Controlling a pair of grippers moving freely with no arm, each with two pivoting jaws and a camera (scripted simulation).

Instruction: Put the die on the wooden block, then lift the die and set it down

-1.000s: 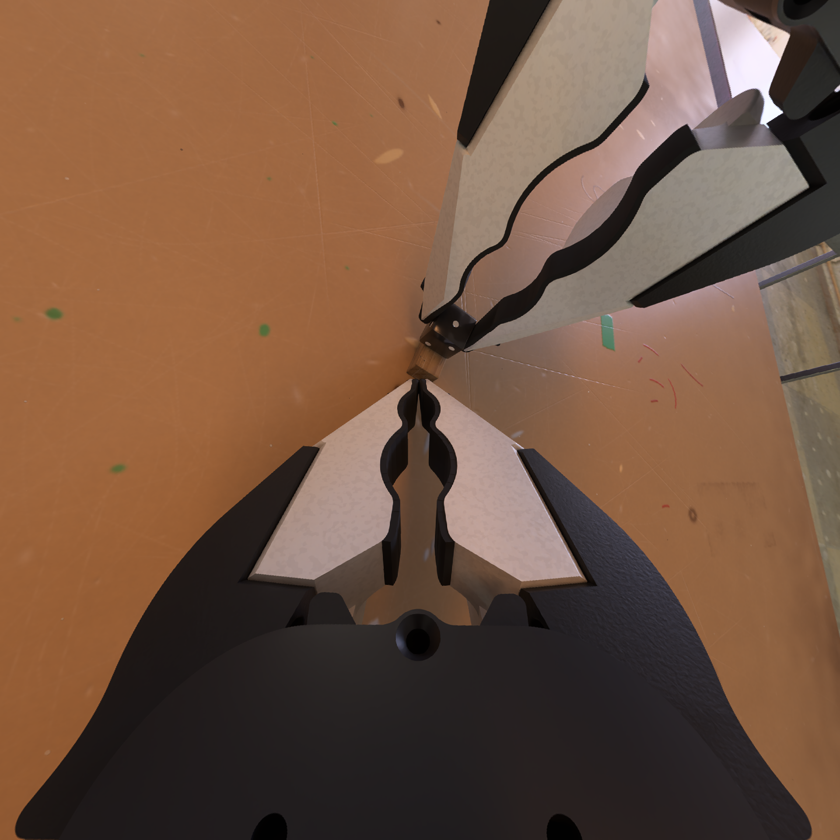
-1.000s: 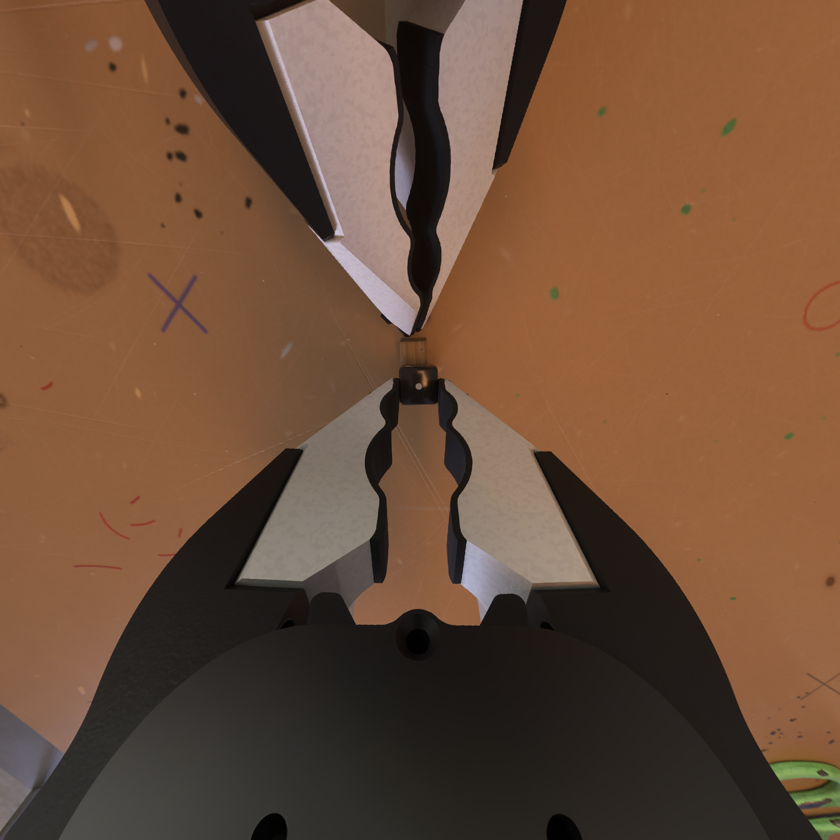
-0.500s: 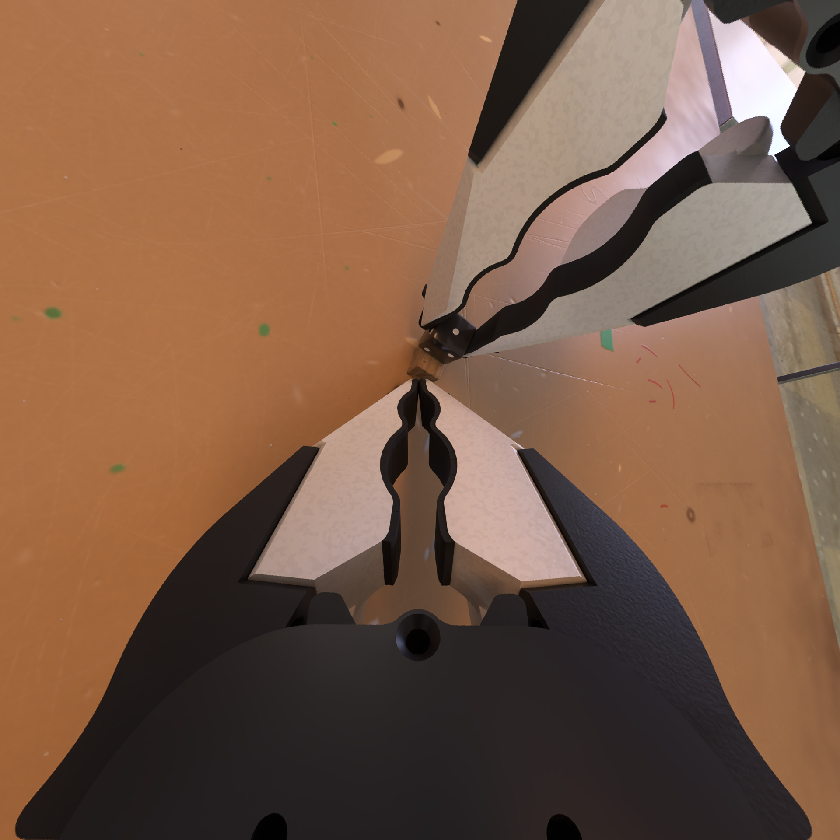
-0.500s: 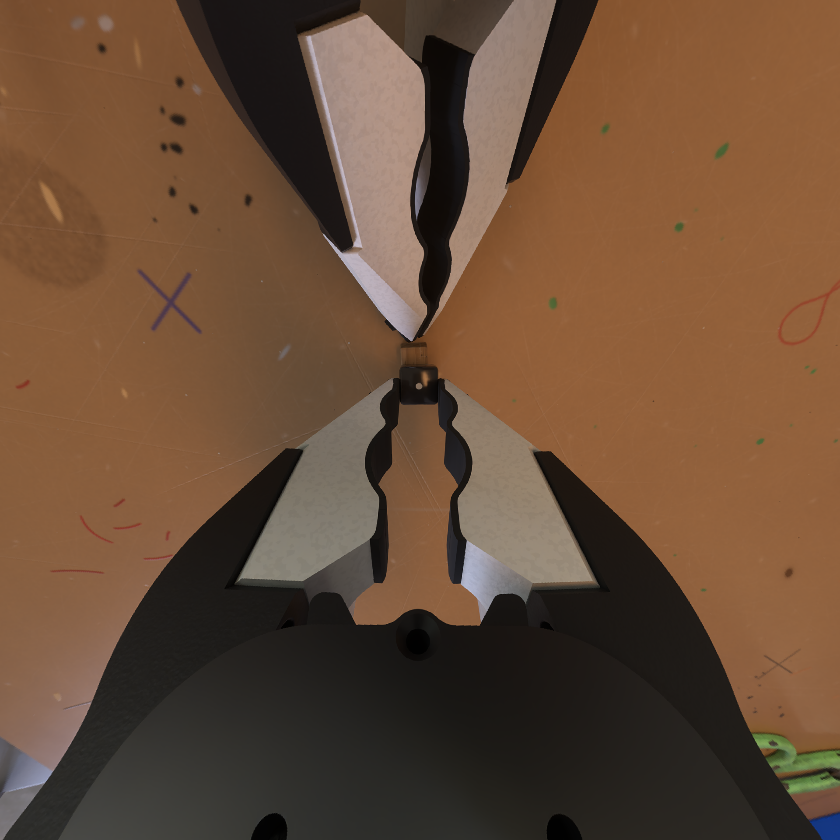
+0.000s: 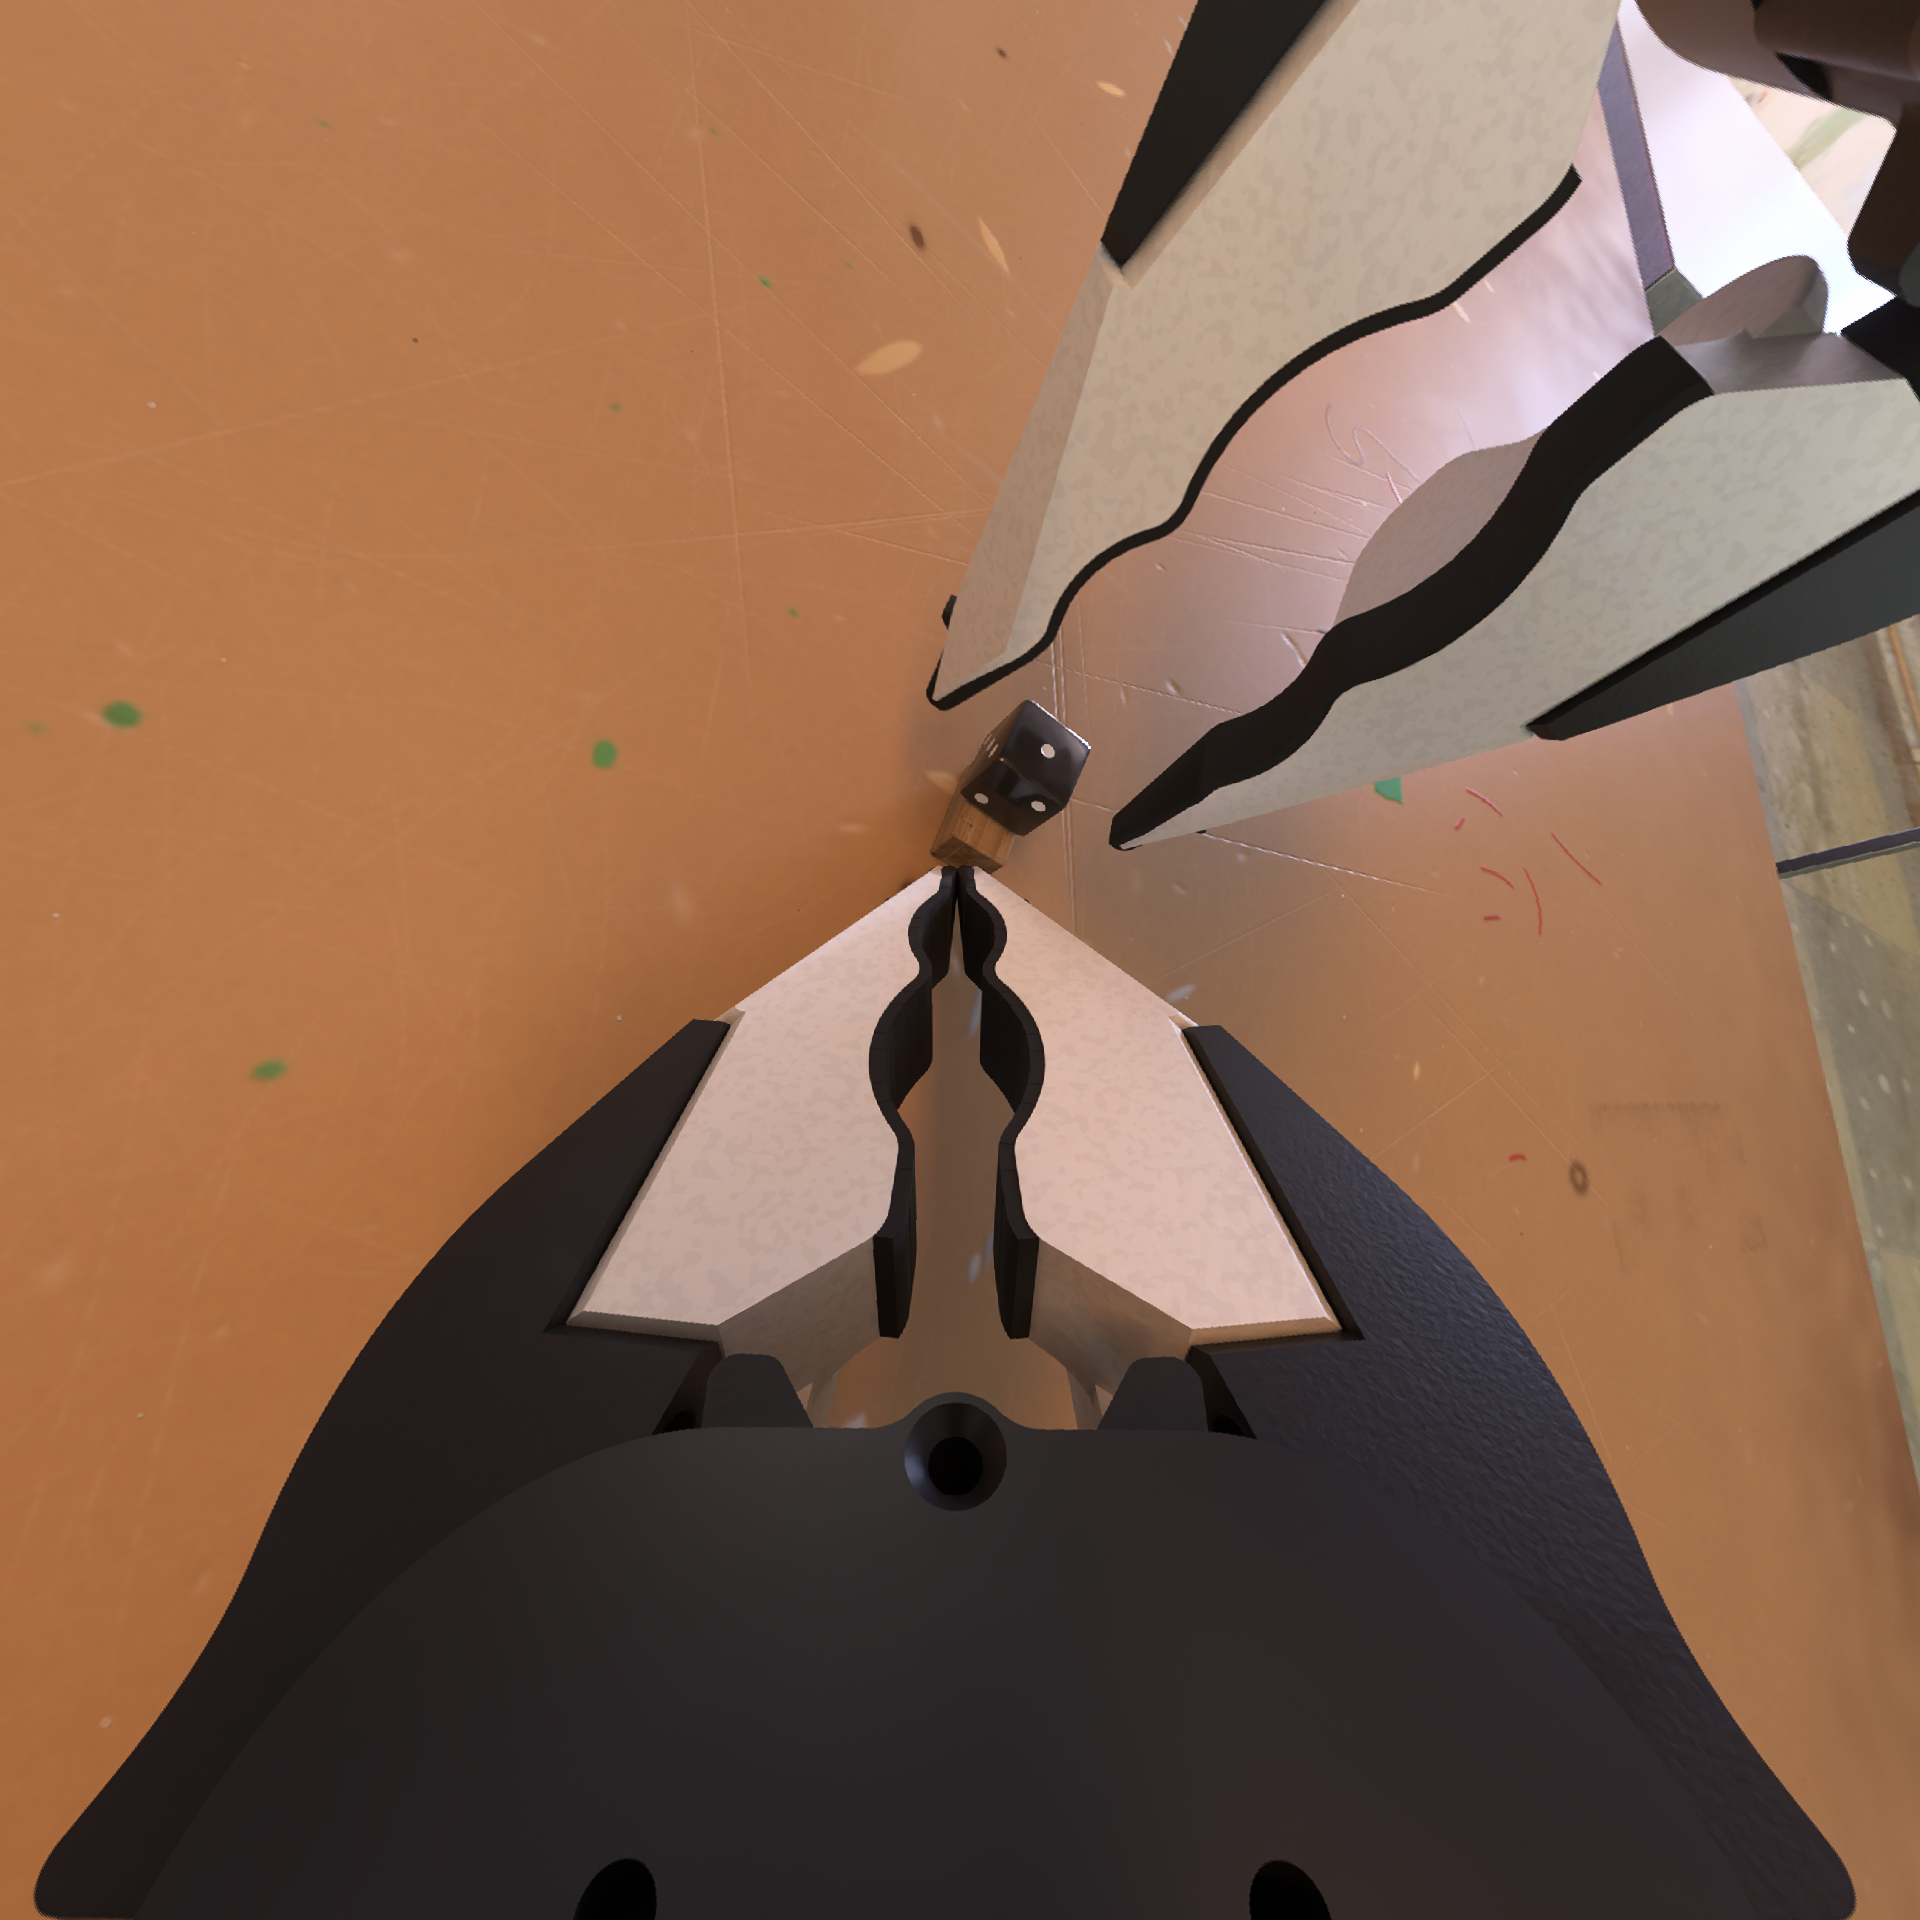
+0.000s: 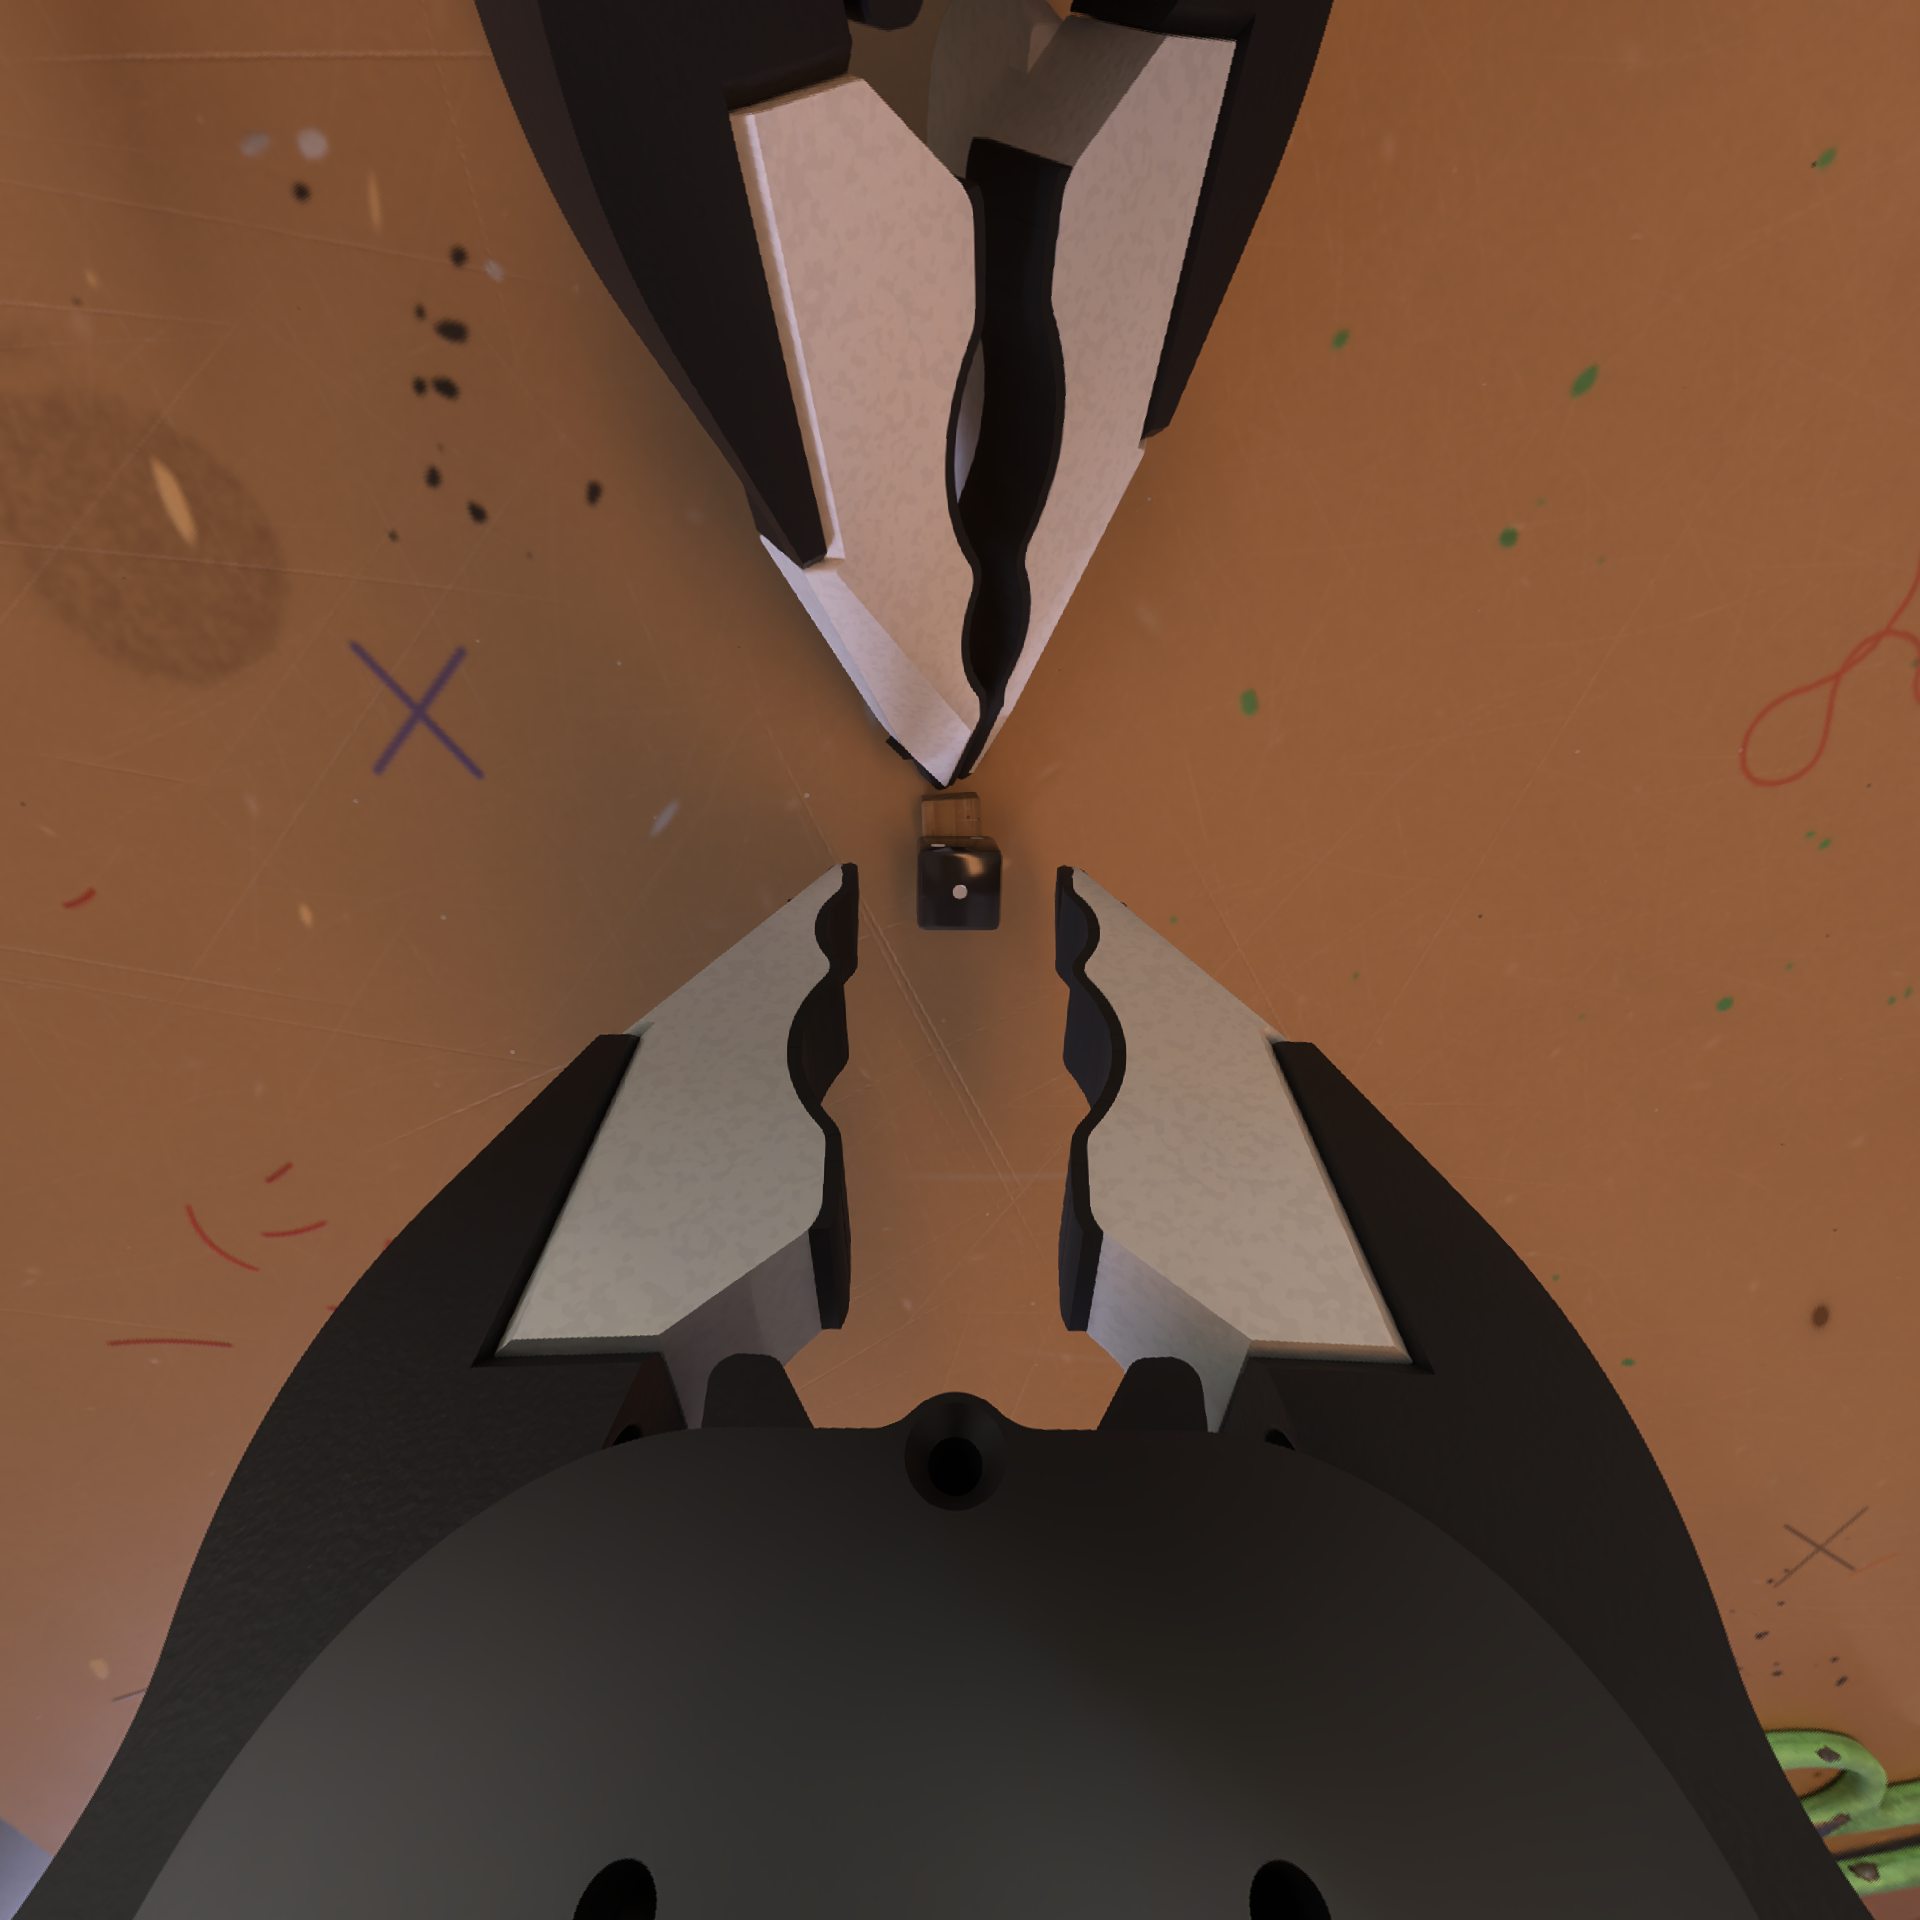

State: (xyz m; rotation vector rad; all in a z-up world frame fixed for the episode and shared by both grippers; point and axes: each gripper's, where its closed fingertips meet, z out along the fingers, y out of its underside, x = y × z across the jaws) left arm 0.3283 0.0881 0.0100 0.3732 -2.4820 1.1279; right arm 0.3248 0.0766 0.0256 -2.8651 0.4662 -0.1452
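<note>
A black die [image 5: 1023, 779] with white pips sits on top of a small wooden block [image 5: 971, 840] on the orange-brown table. In the right wrist view the die [image 6: 958, 894] shows just past my fingertips, with the block [image 6: 949, 814] under it. My right gripper [image 6: 957, 873] is open. Its fingertips stand on either side of the die and clear of it, which the left wrist view [image 5: 1029, 767] also shows. My left gripper [image 5: 956, 878] is shut and empty, its tips right beside the block. The right wrist view shows it [image 6: 961, 774] from the opposite side.
The table [image 5: 416, 623] is scratched and flecked with green and red marks. Its edge [image 5: 1766, 748] runs down the right of the left wrist view. A green object [image 6: 1860, 1787] lies at the bottom right of the right wrist view. A purple cross mark [image 6: 419, 710] is on the left.
My right gripper has opened and let go of the die, which stays on the wooden block. The left gripper has not moved.
</note>
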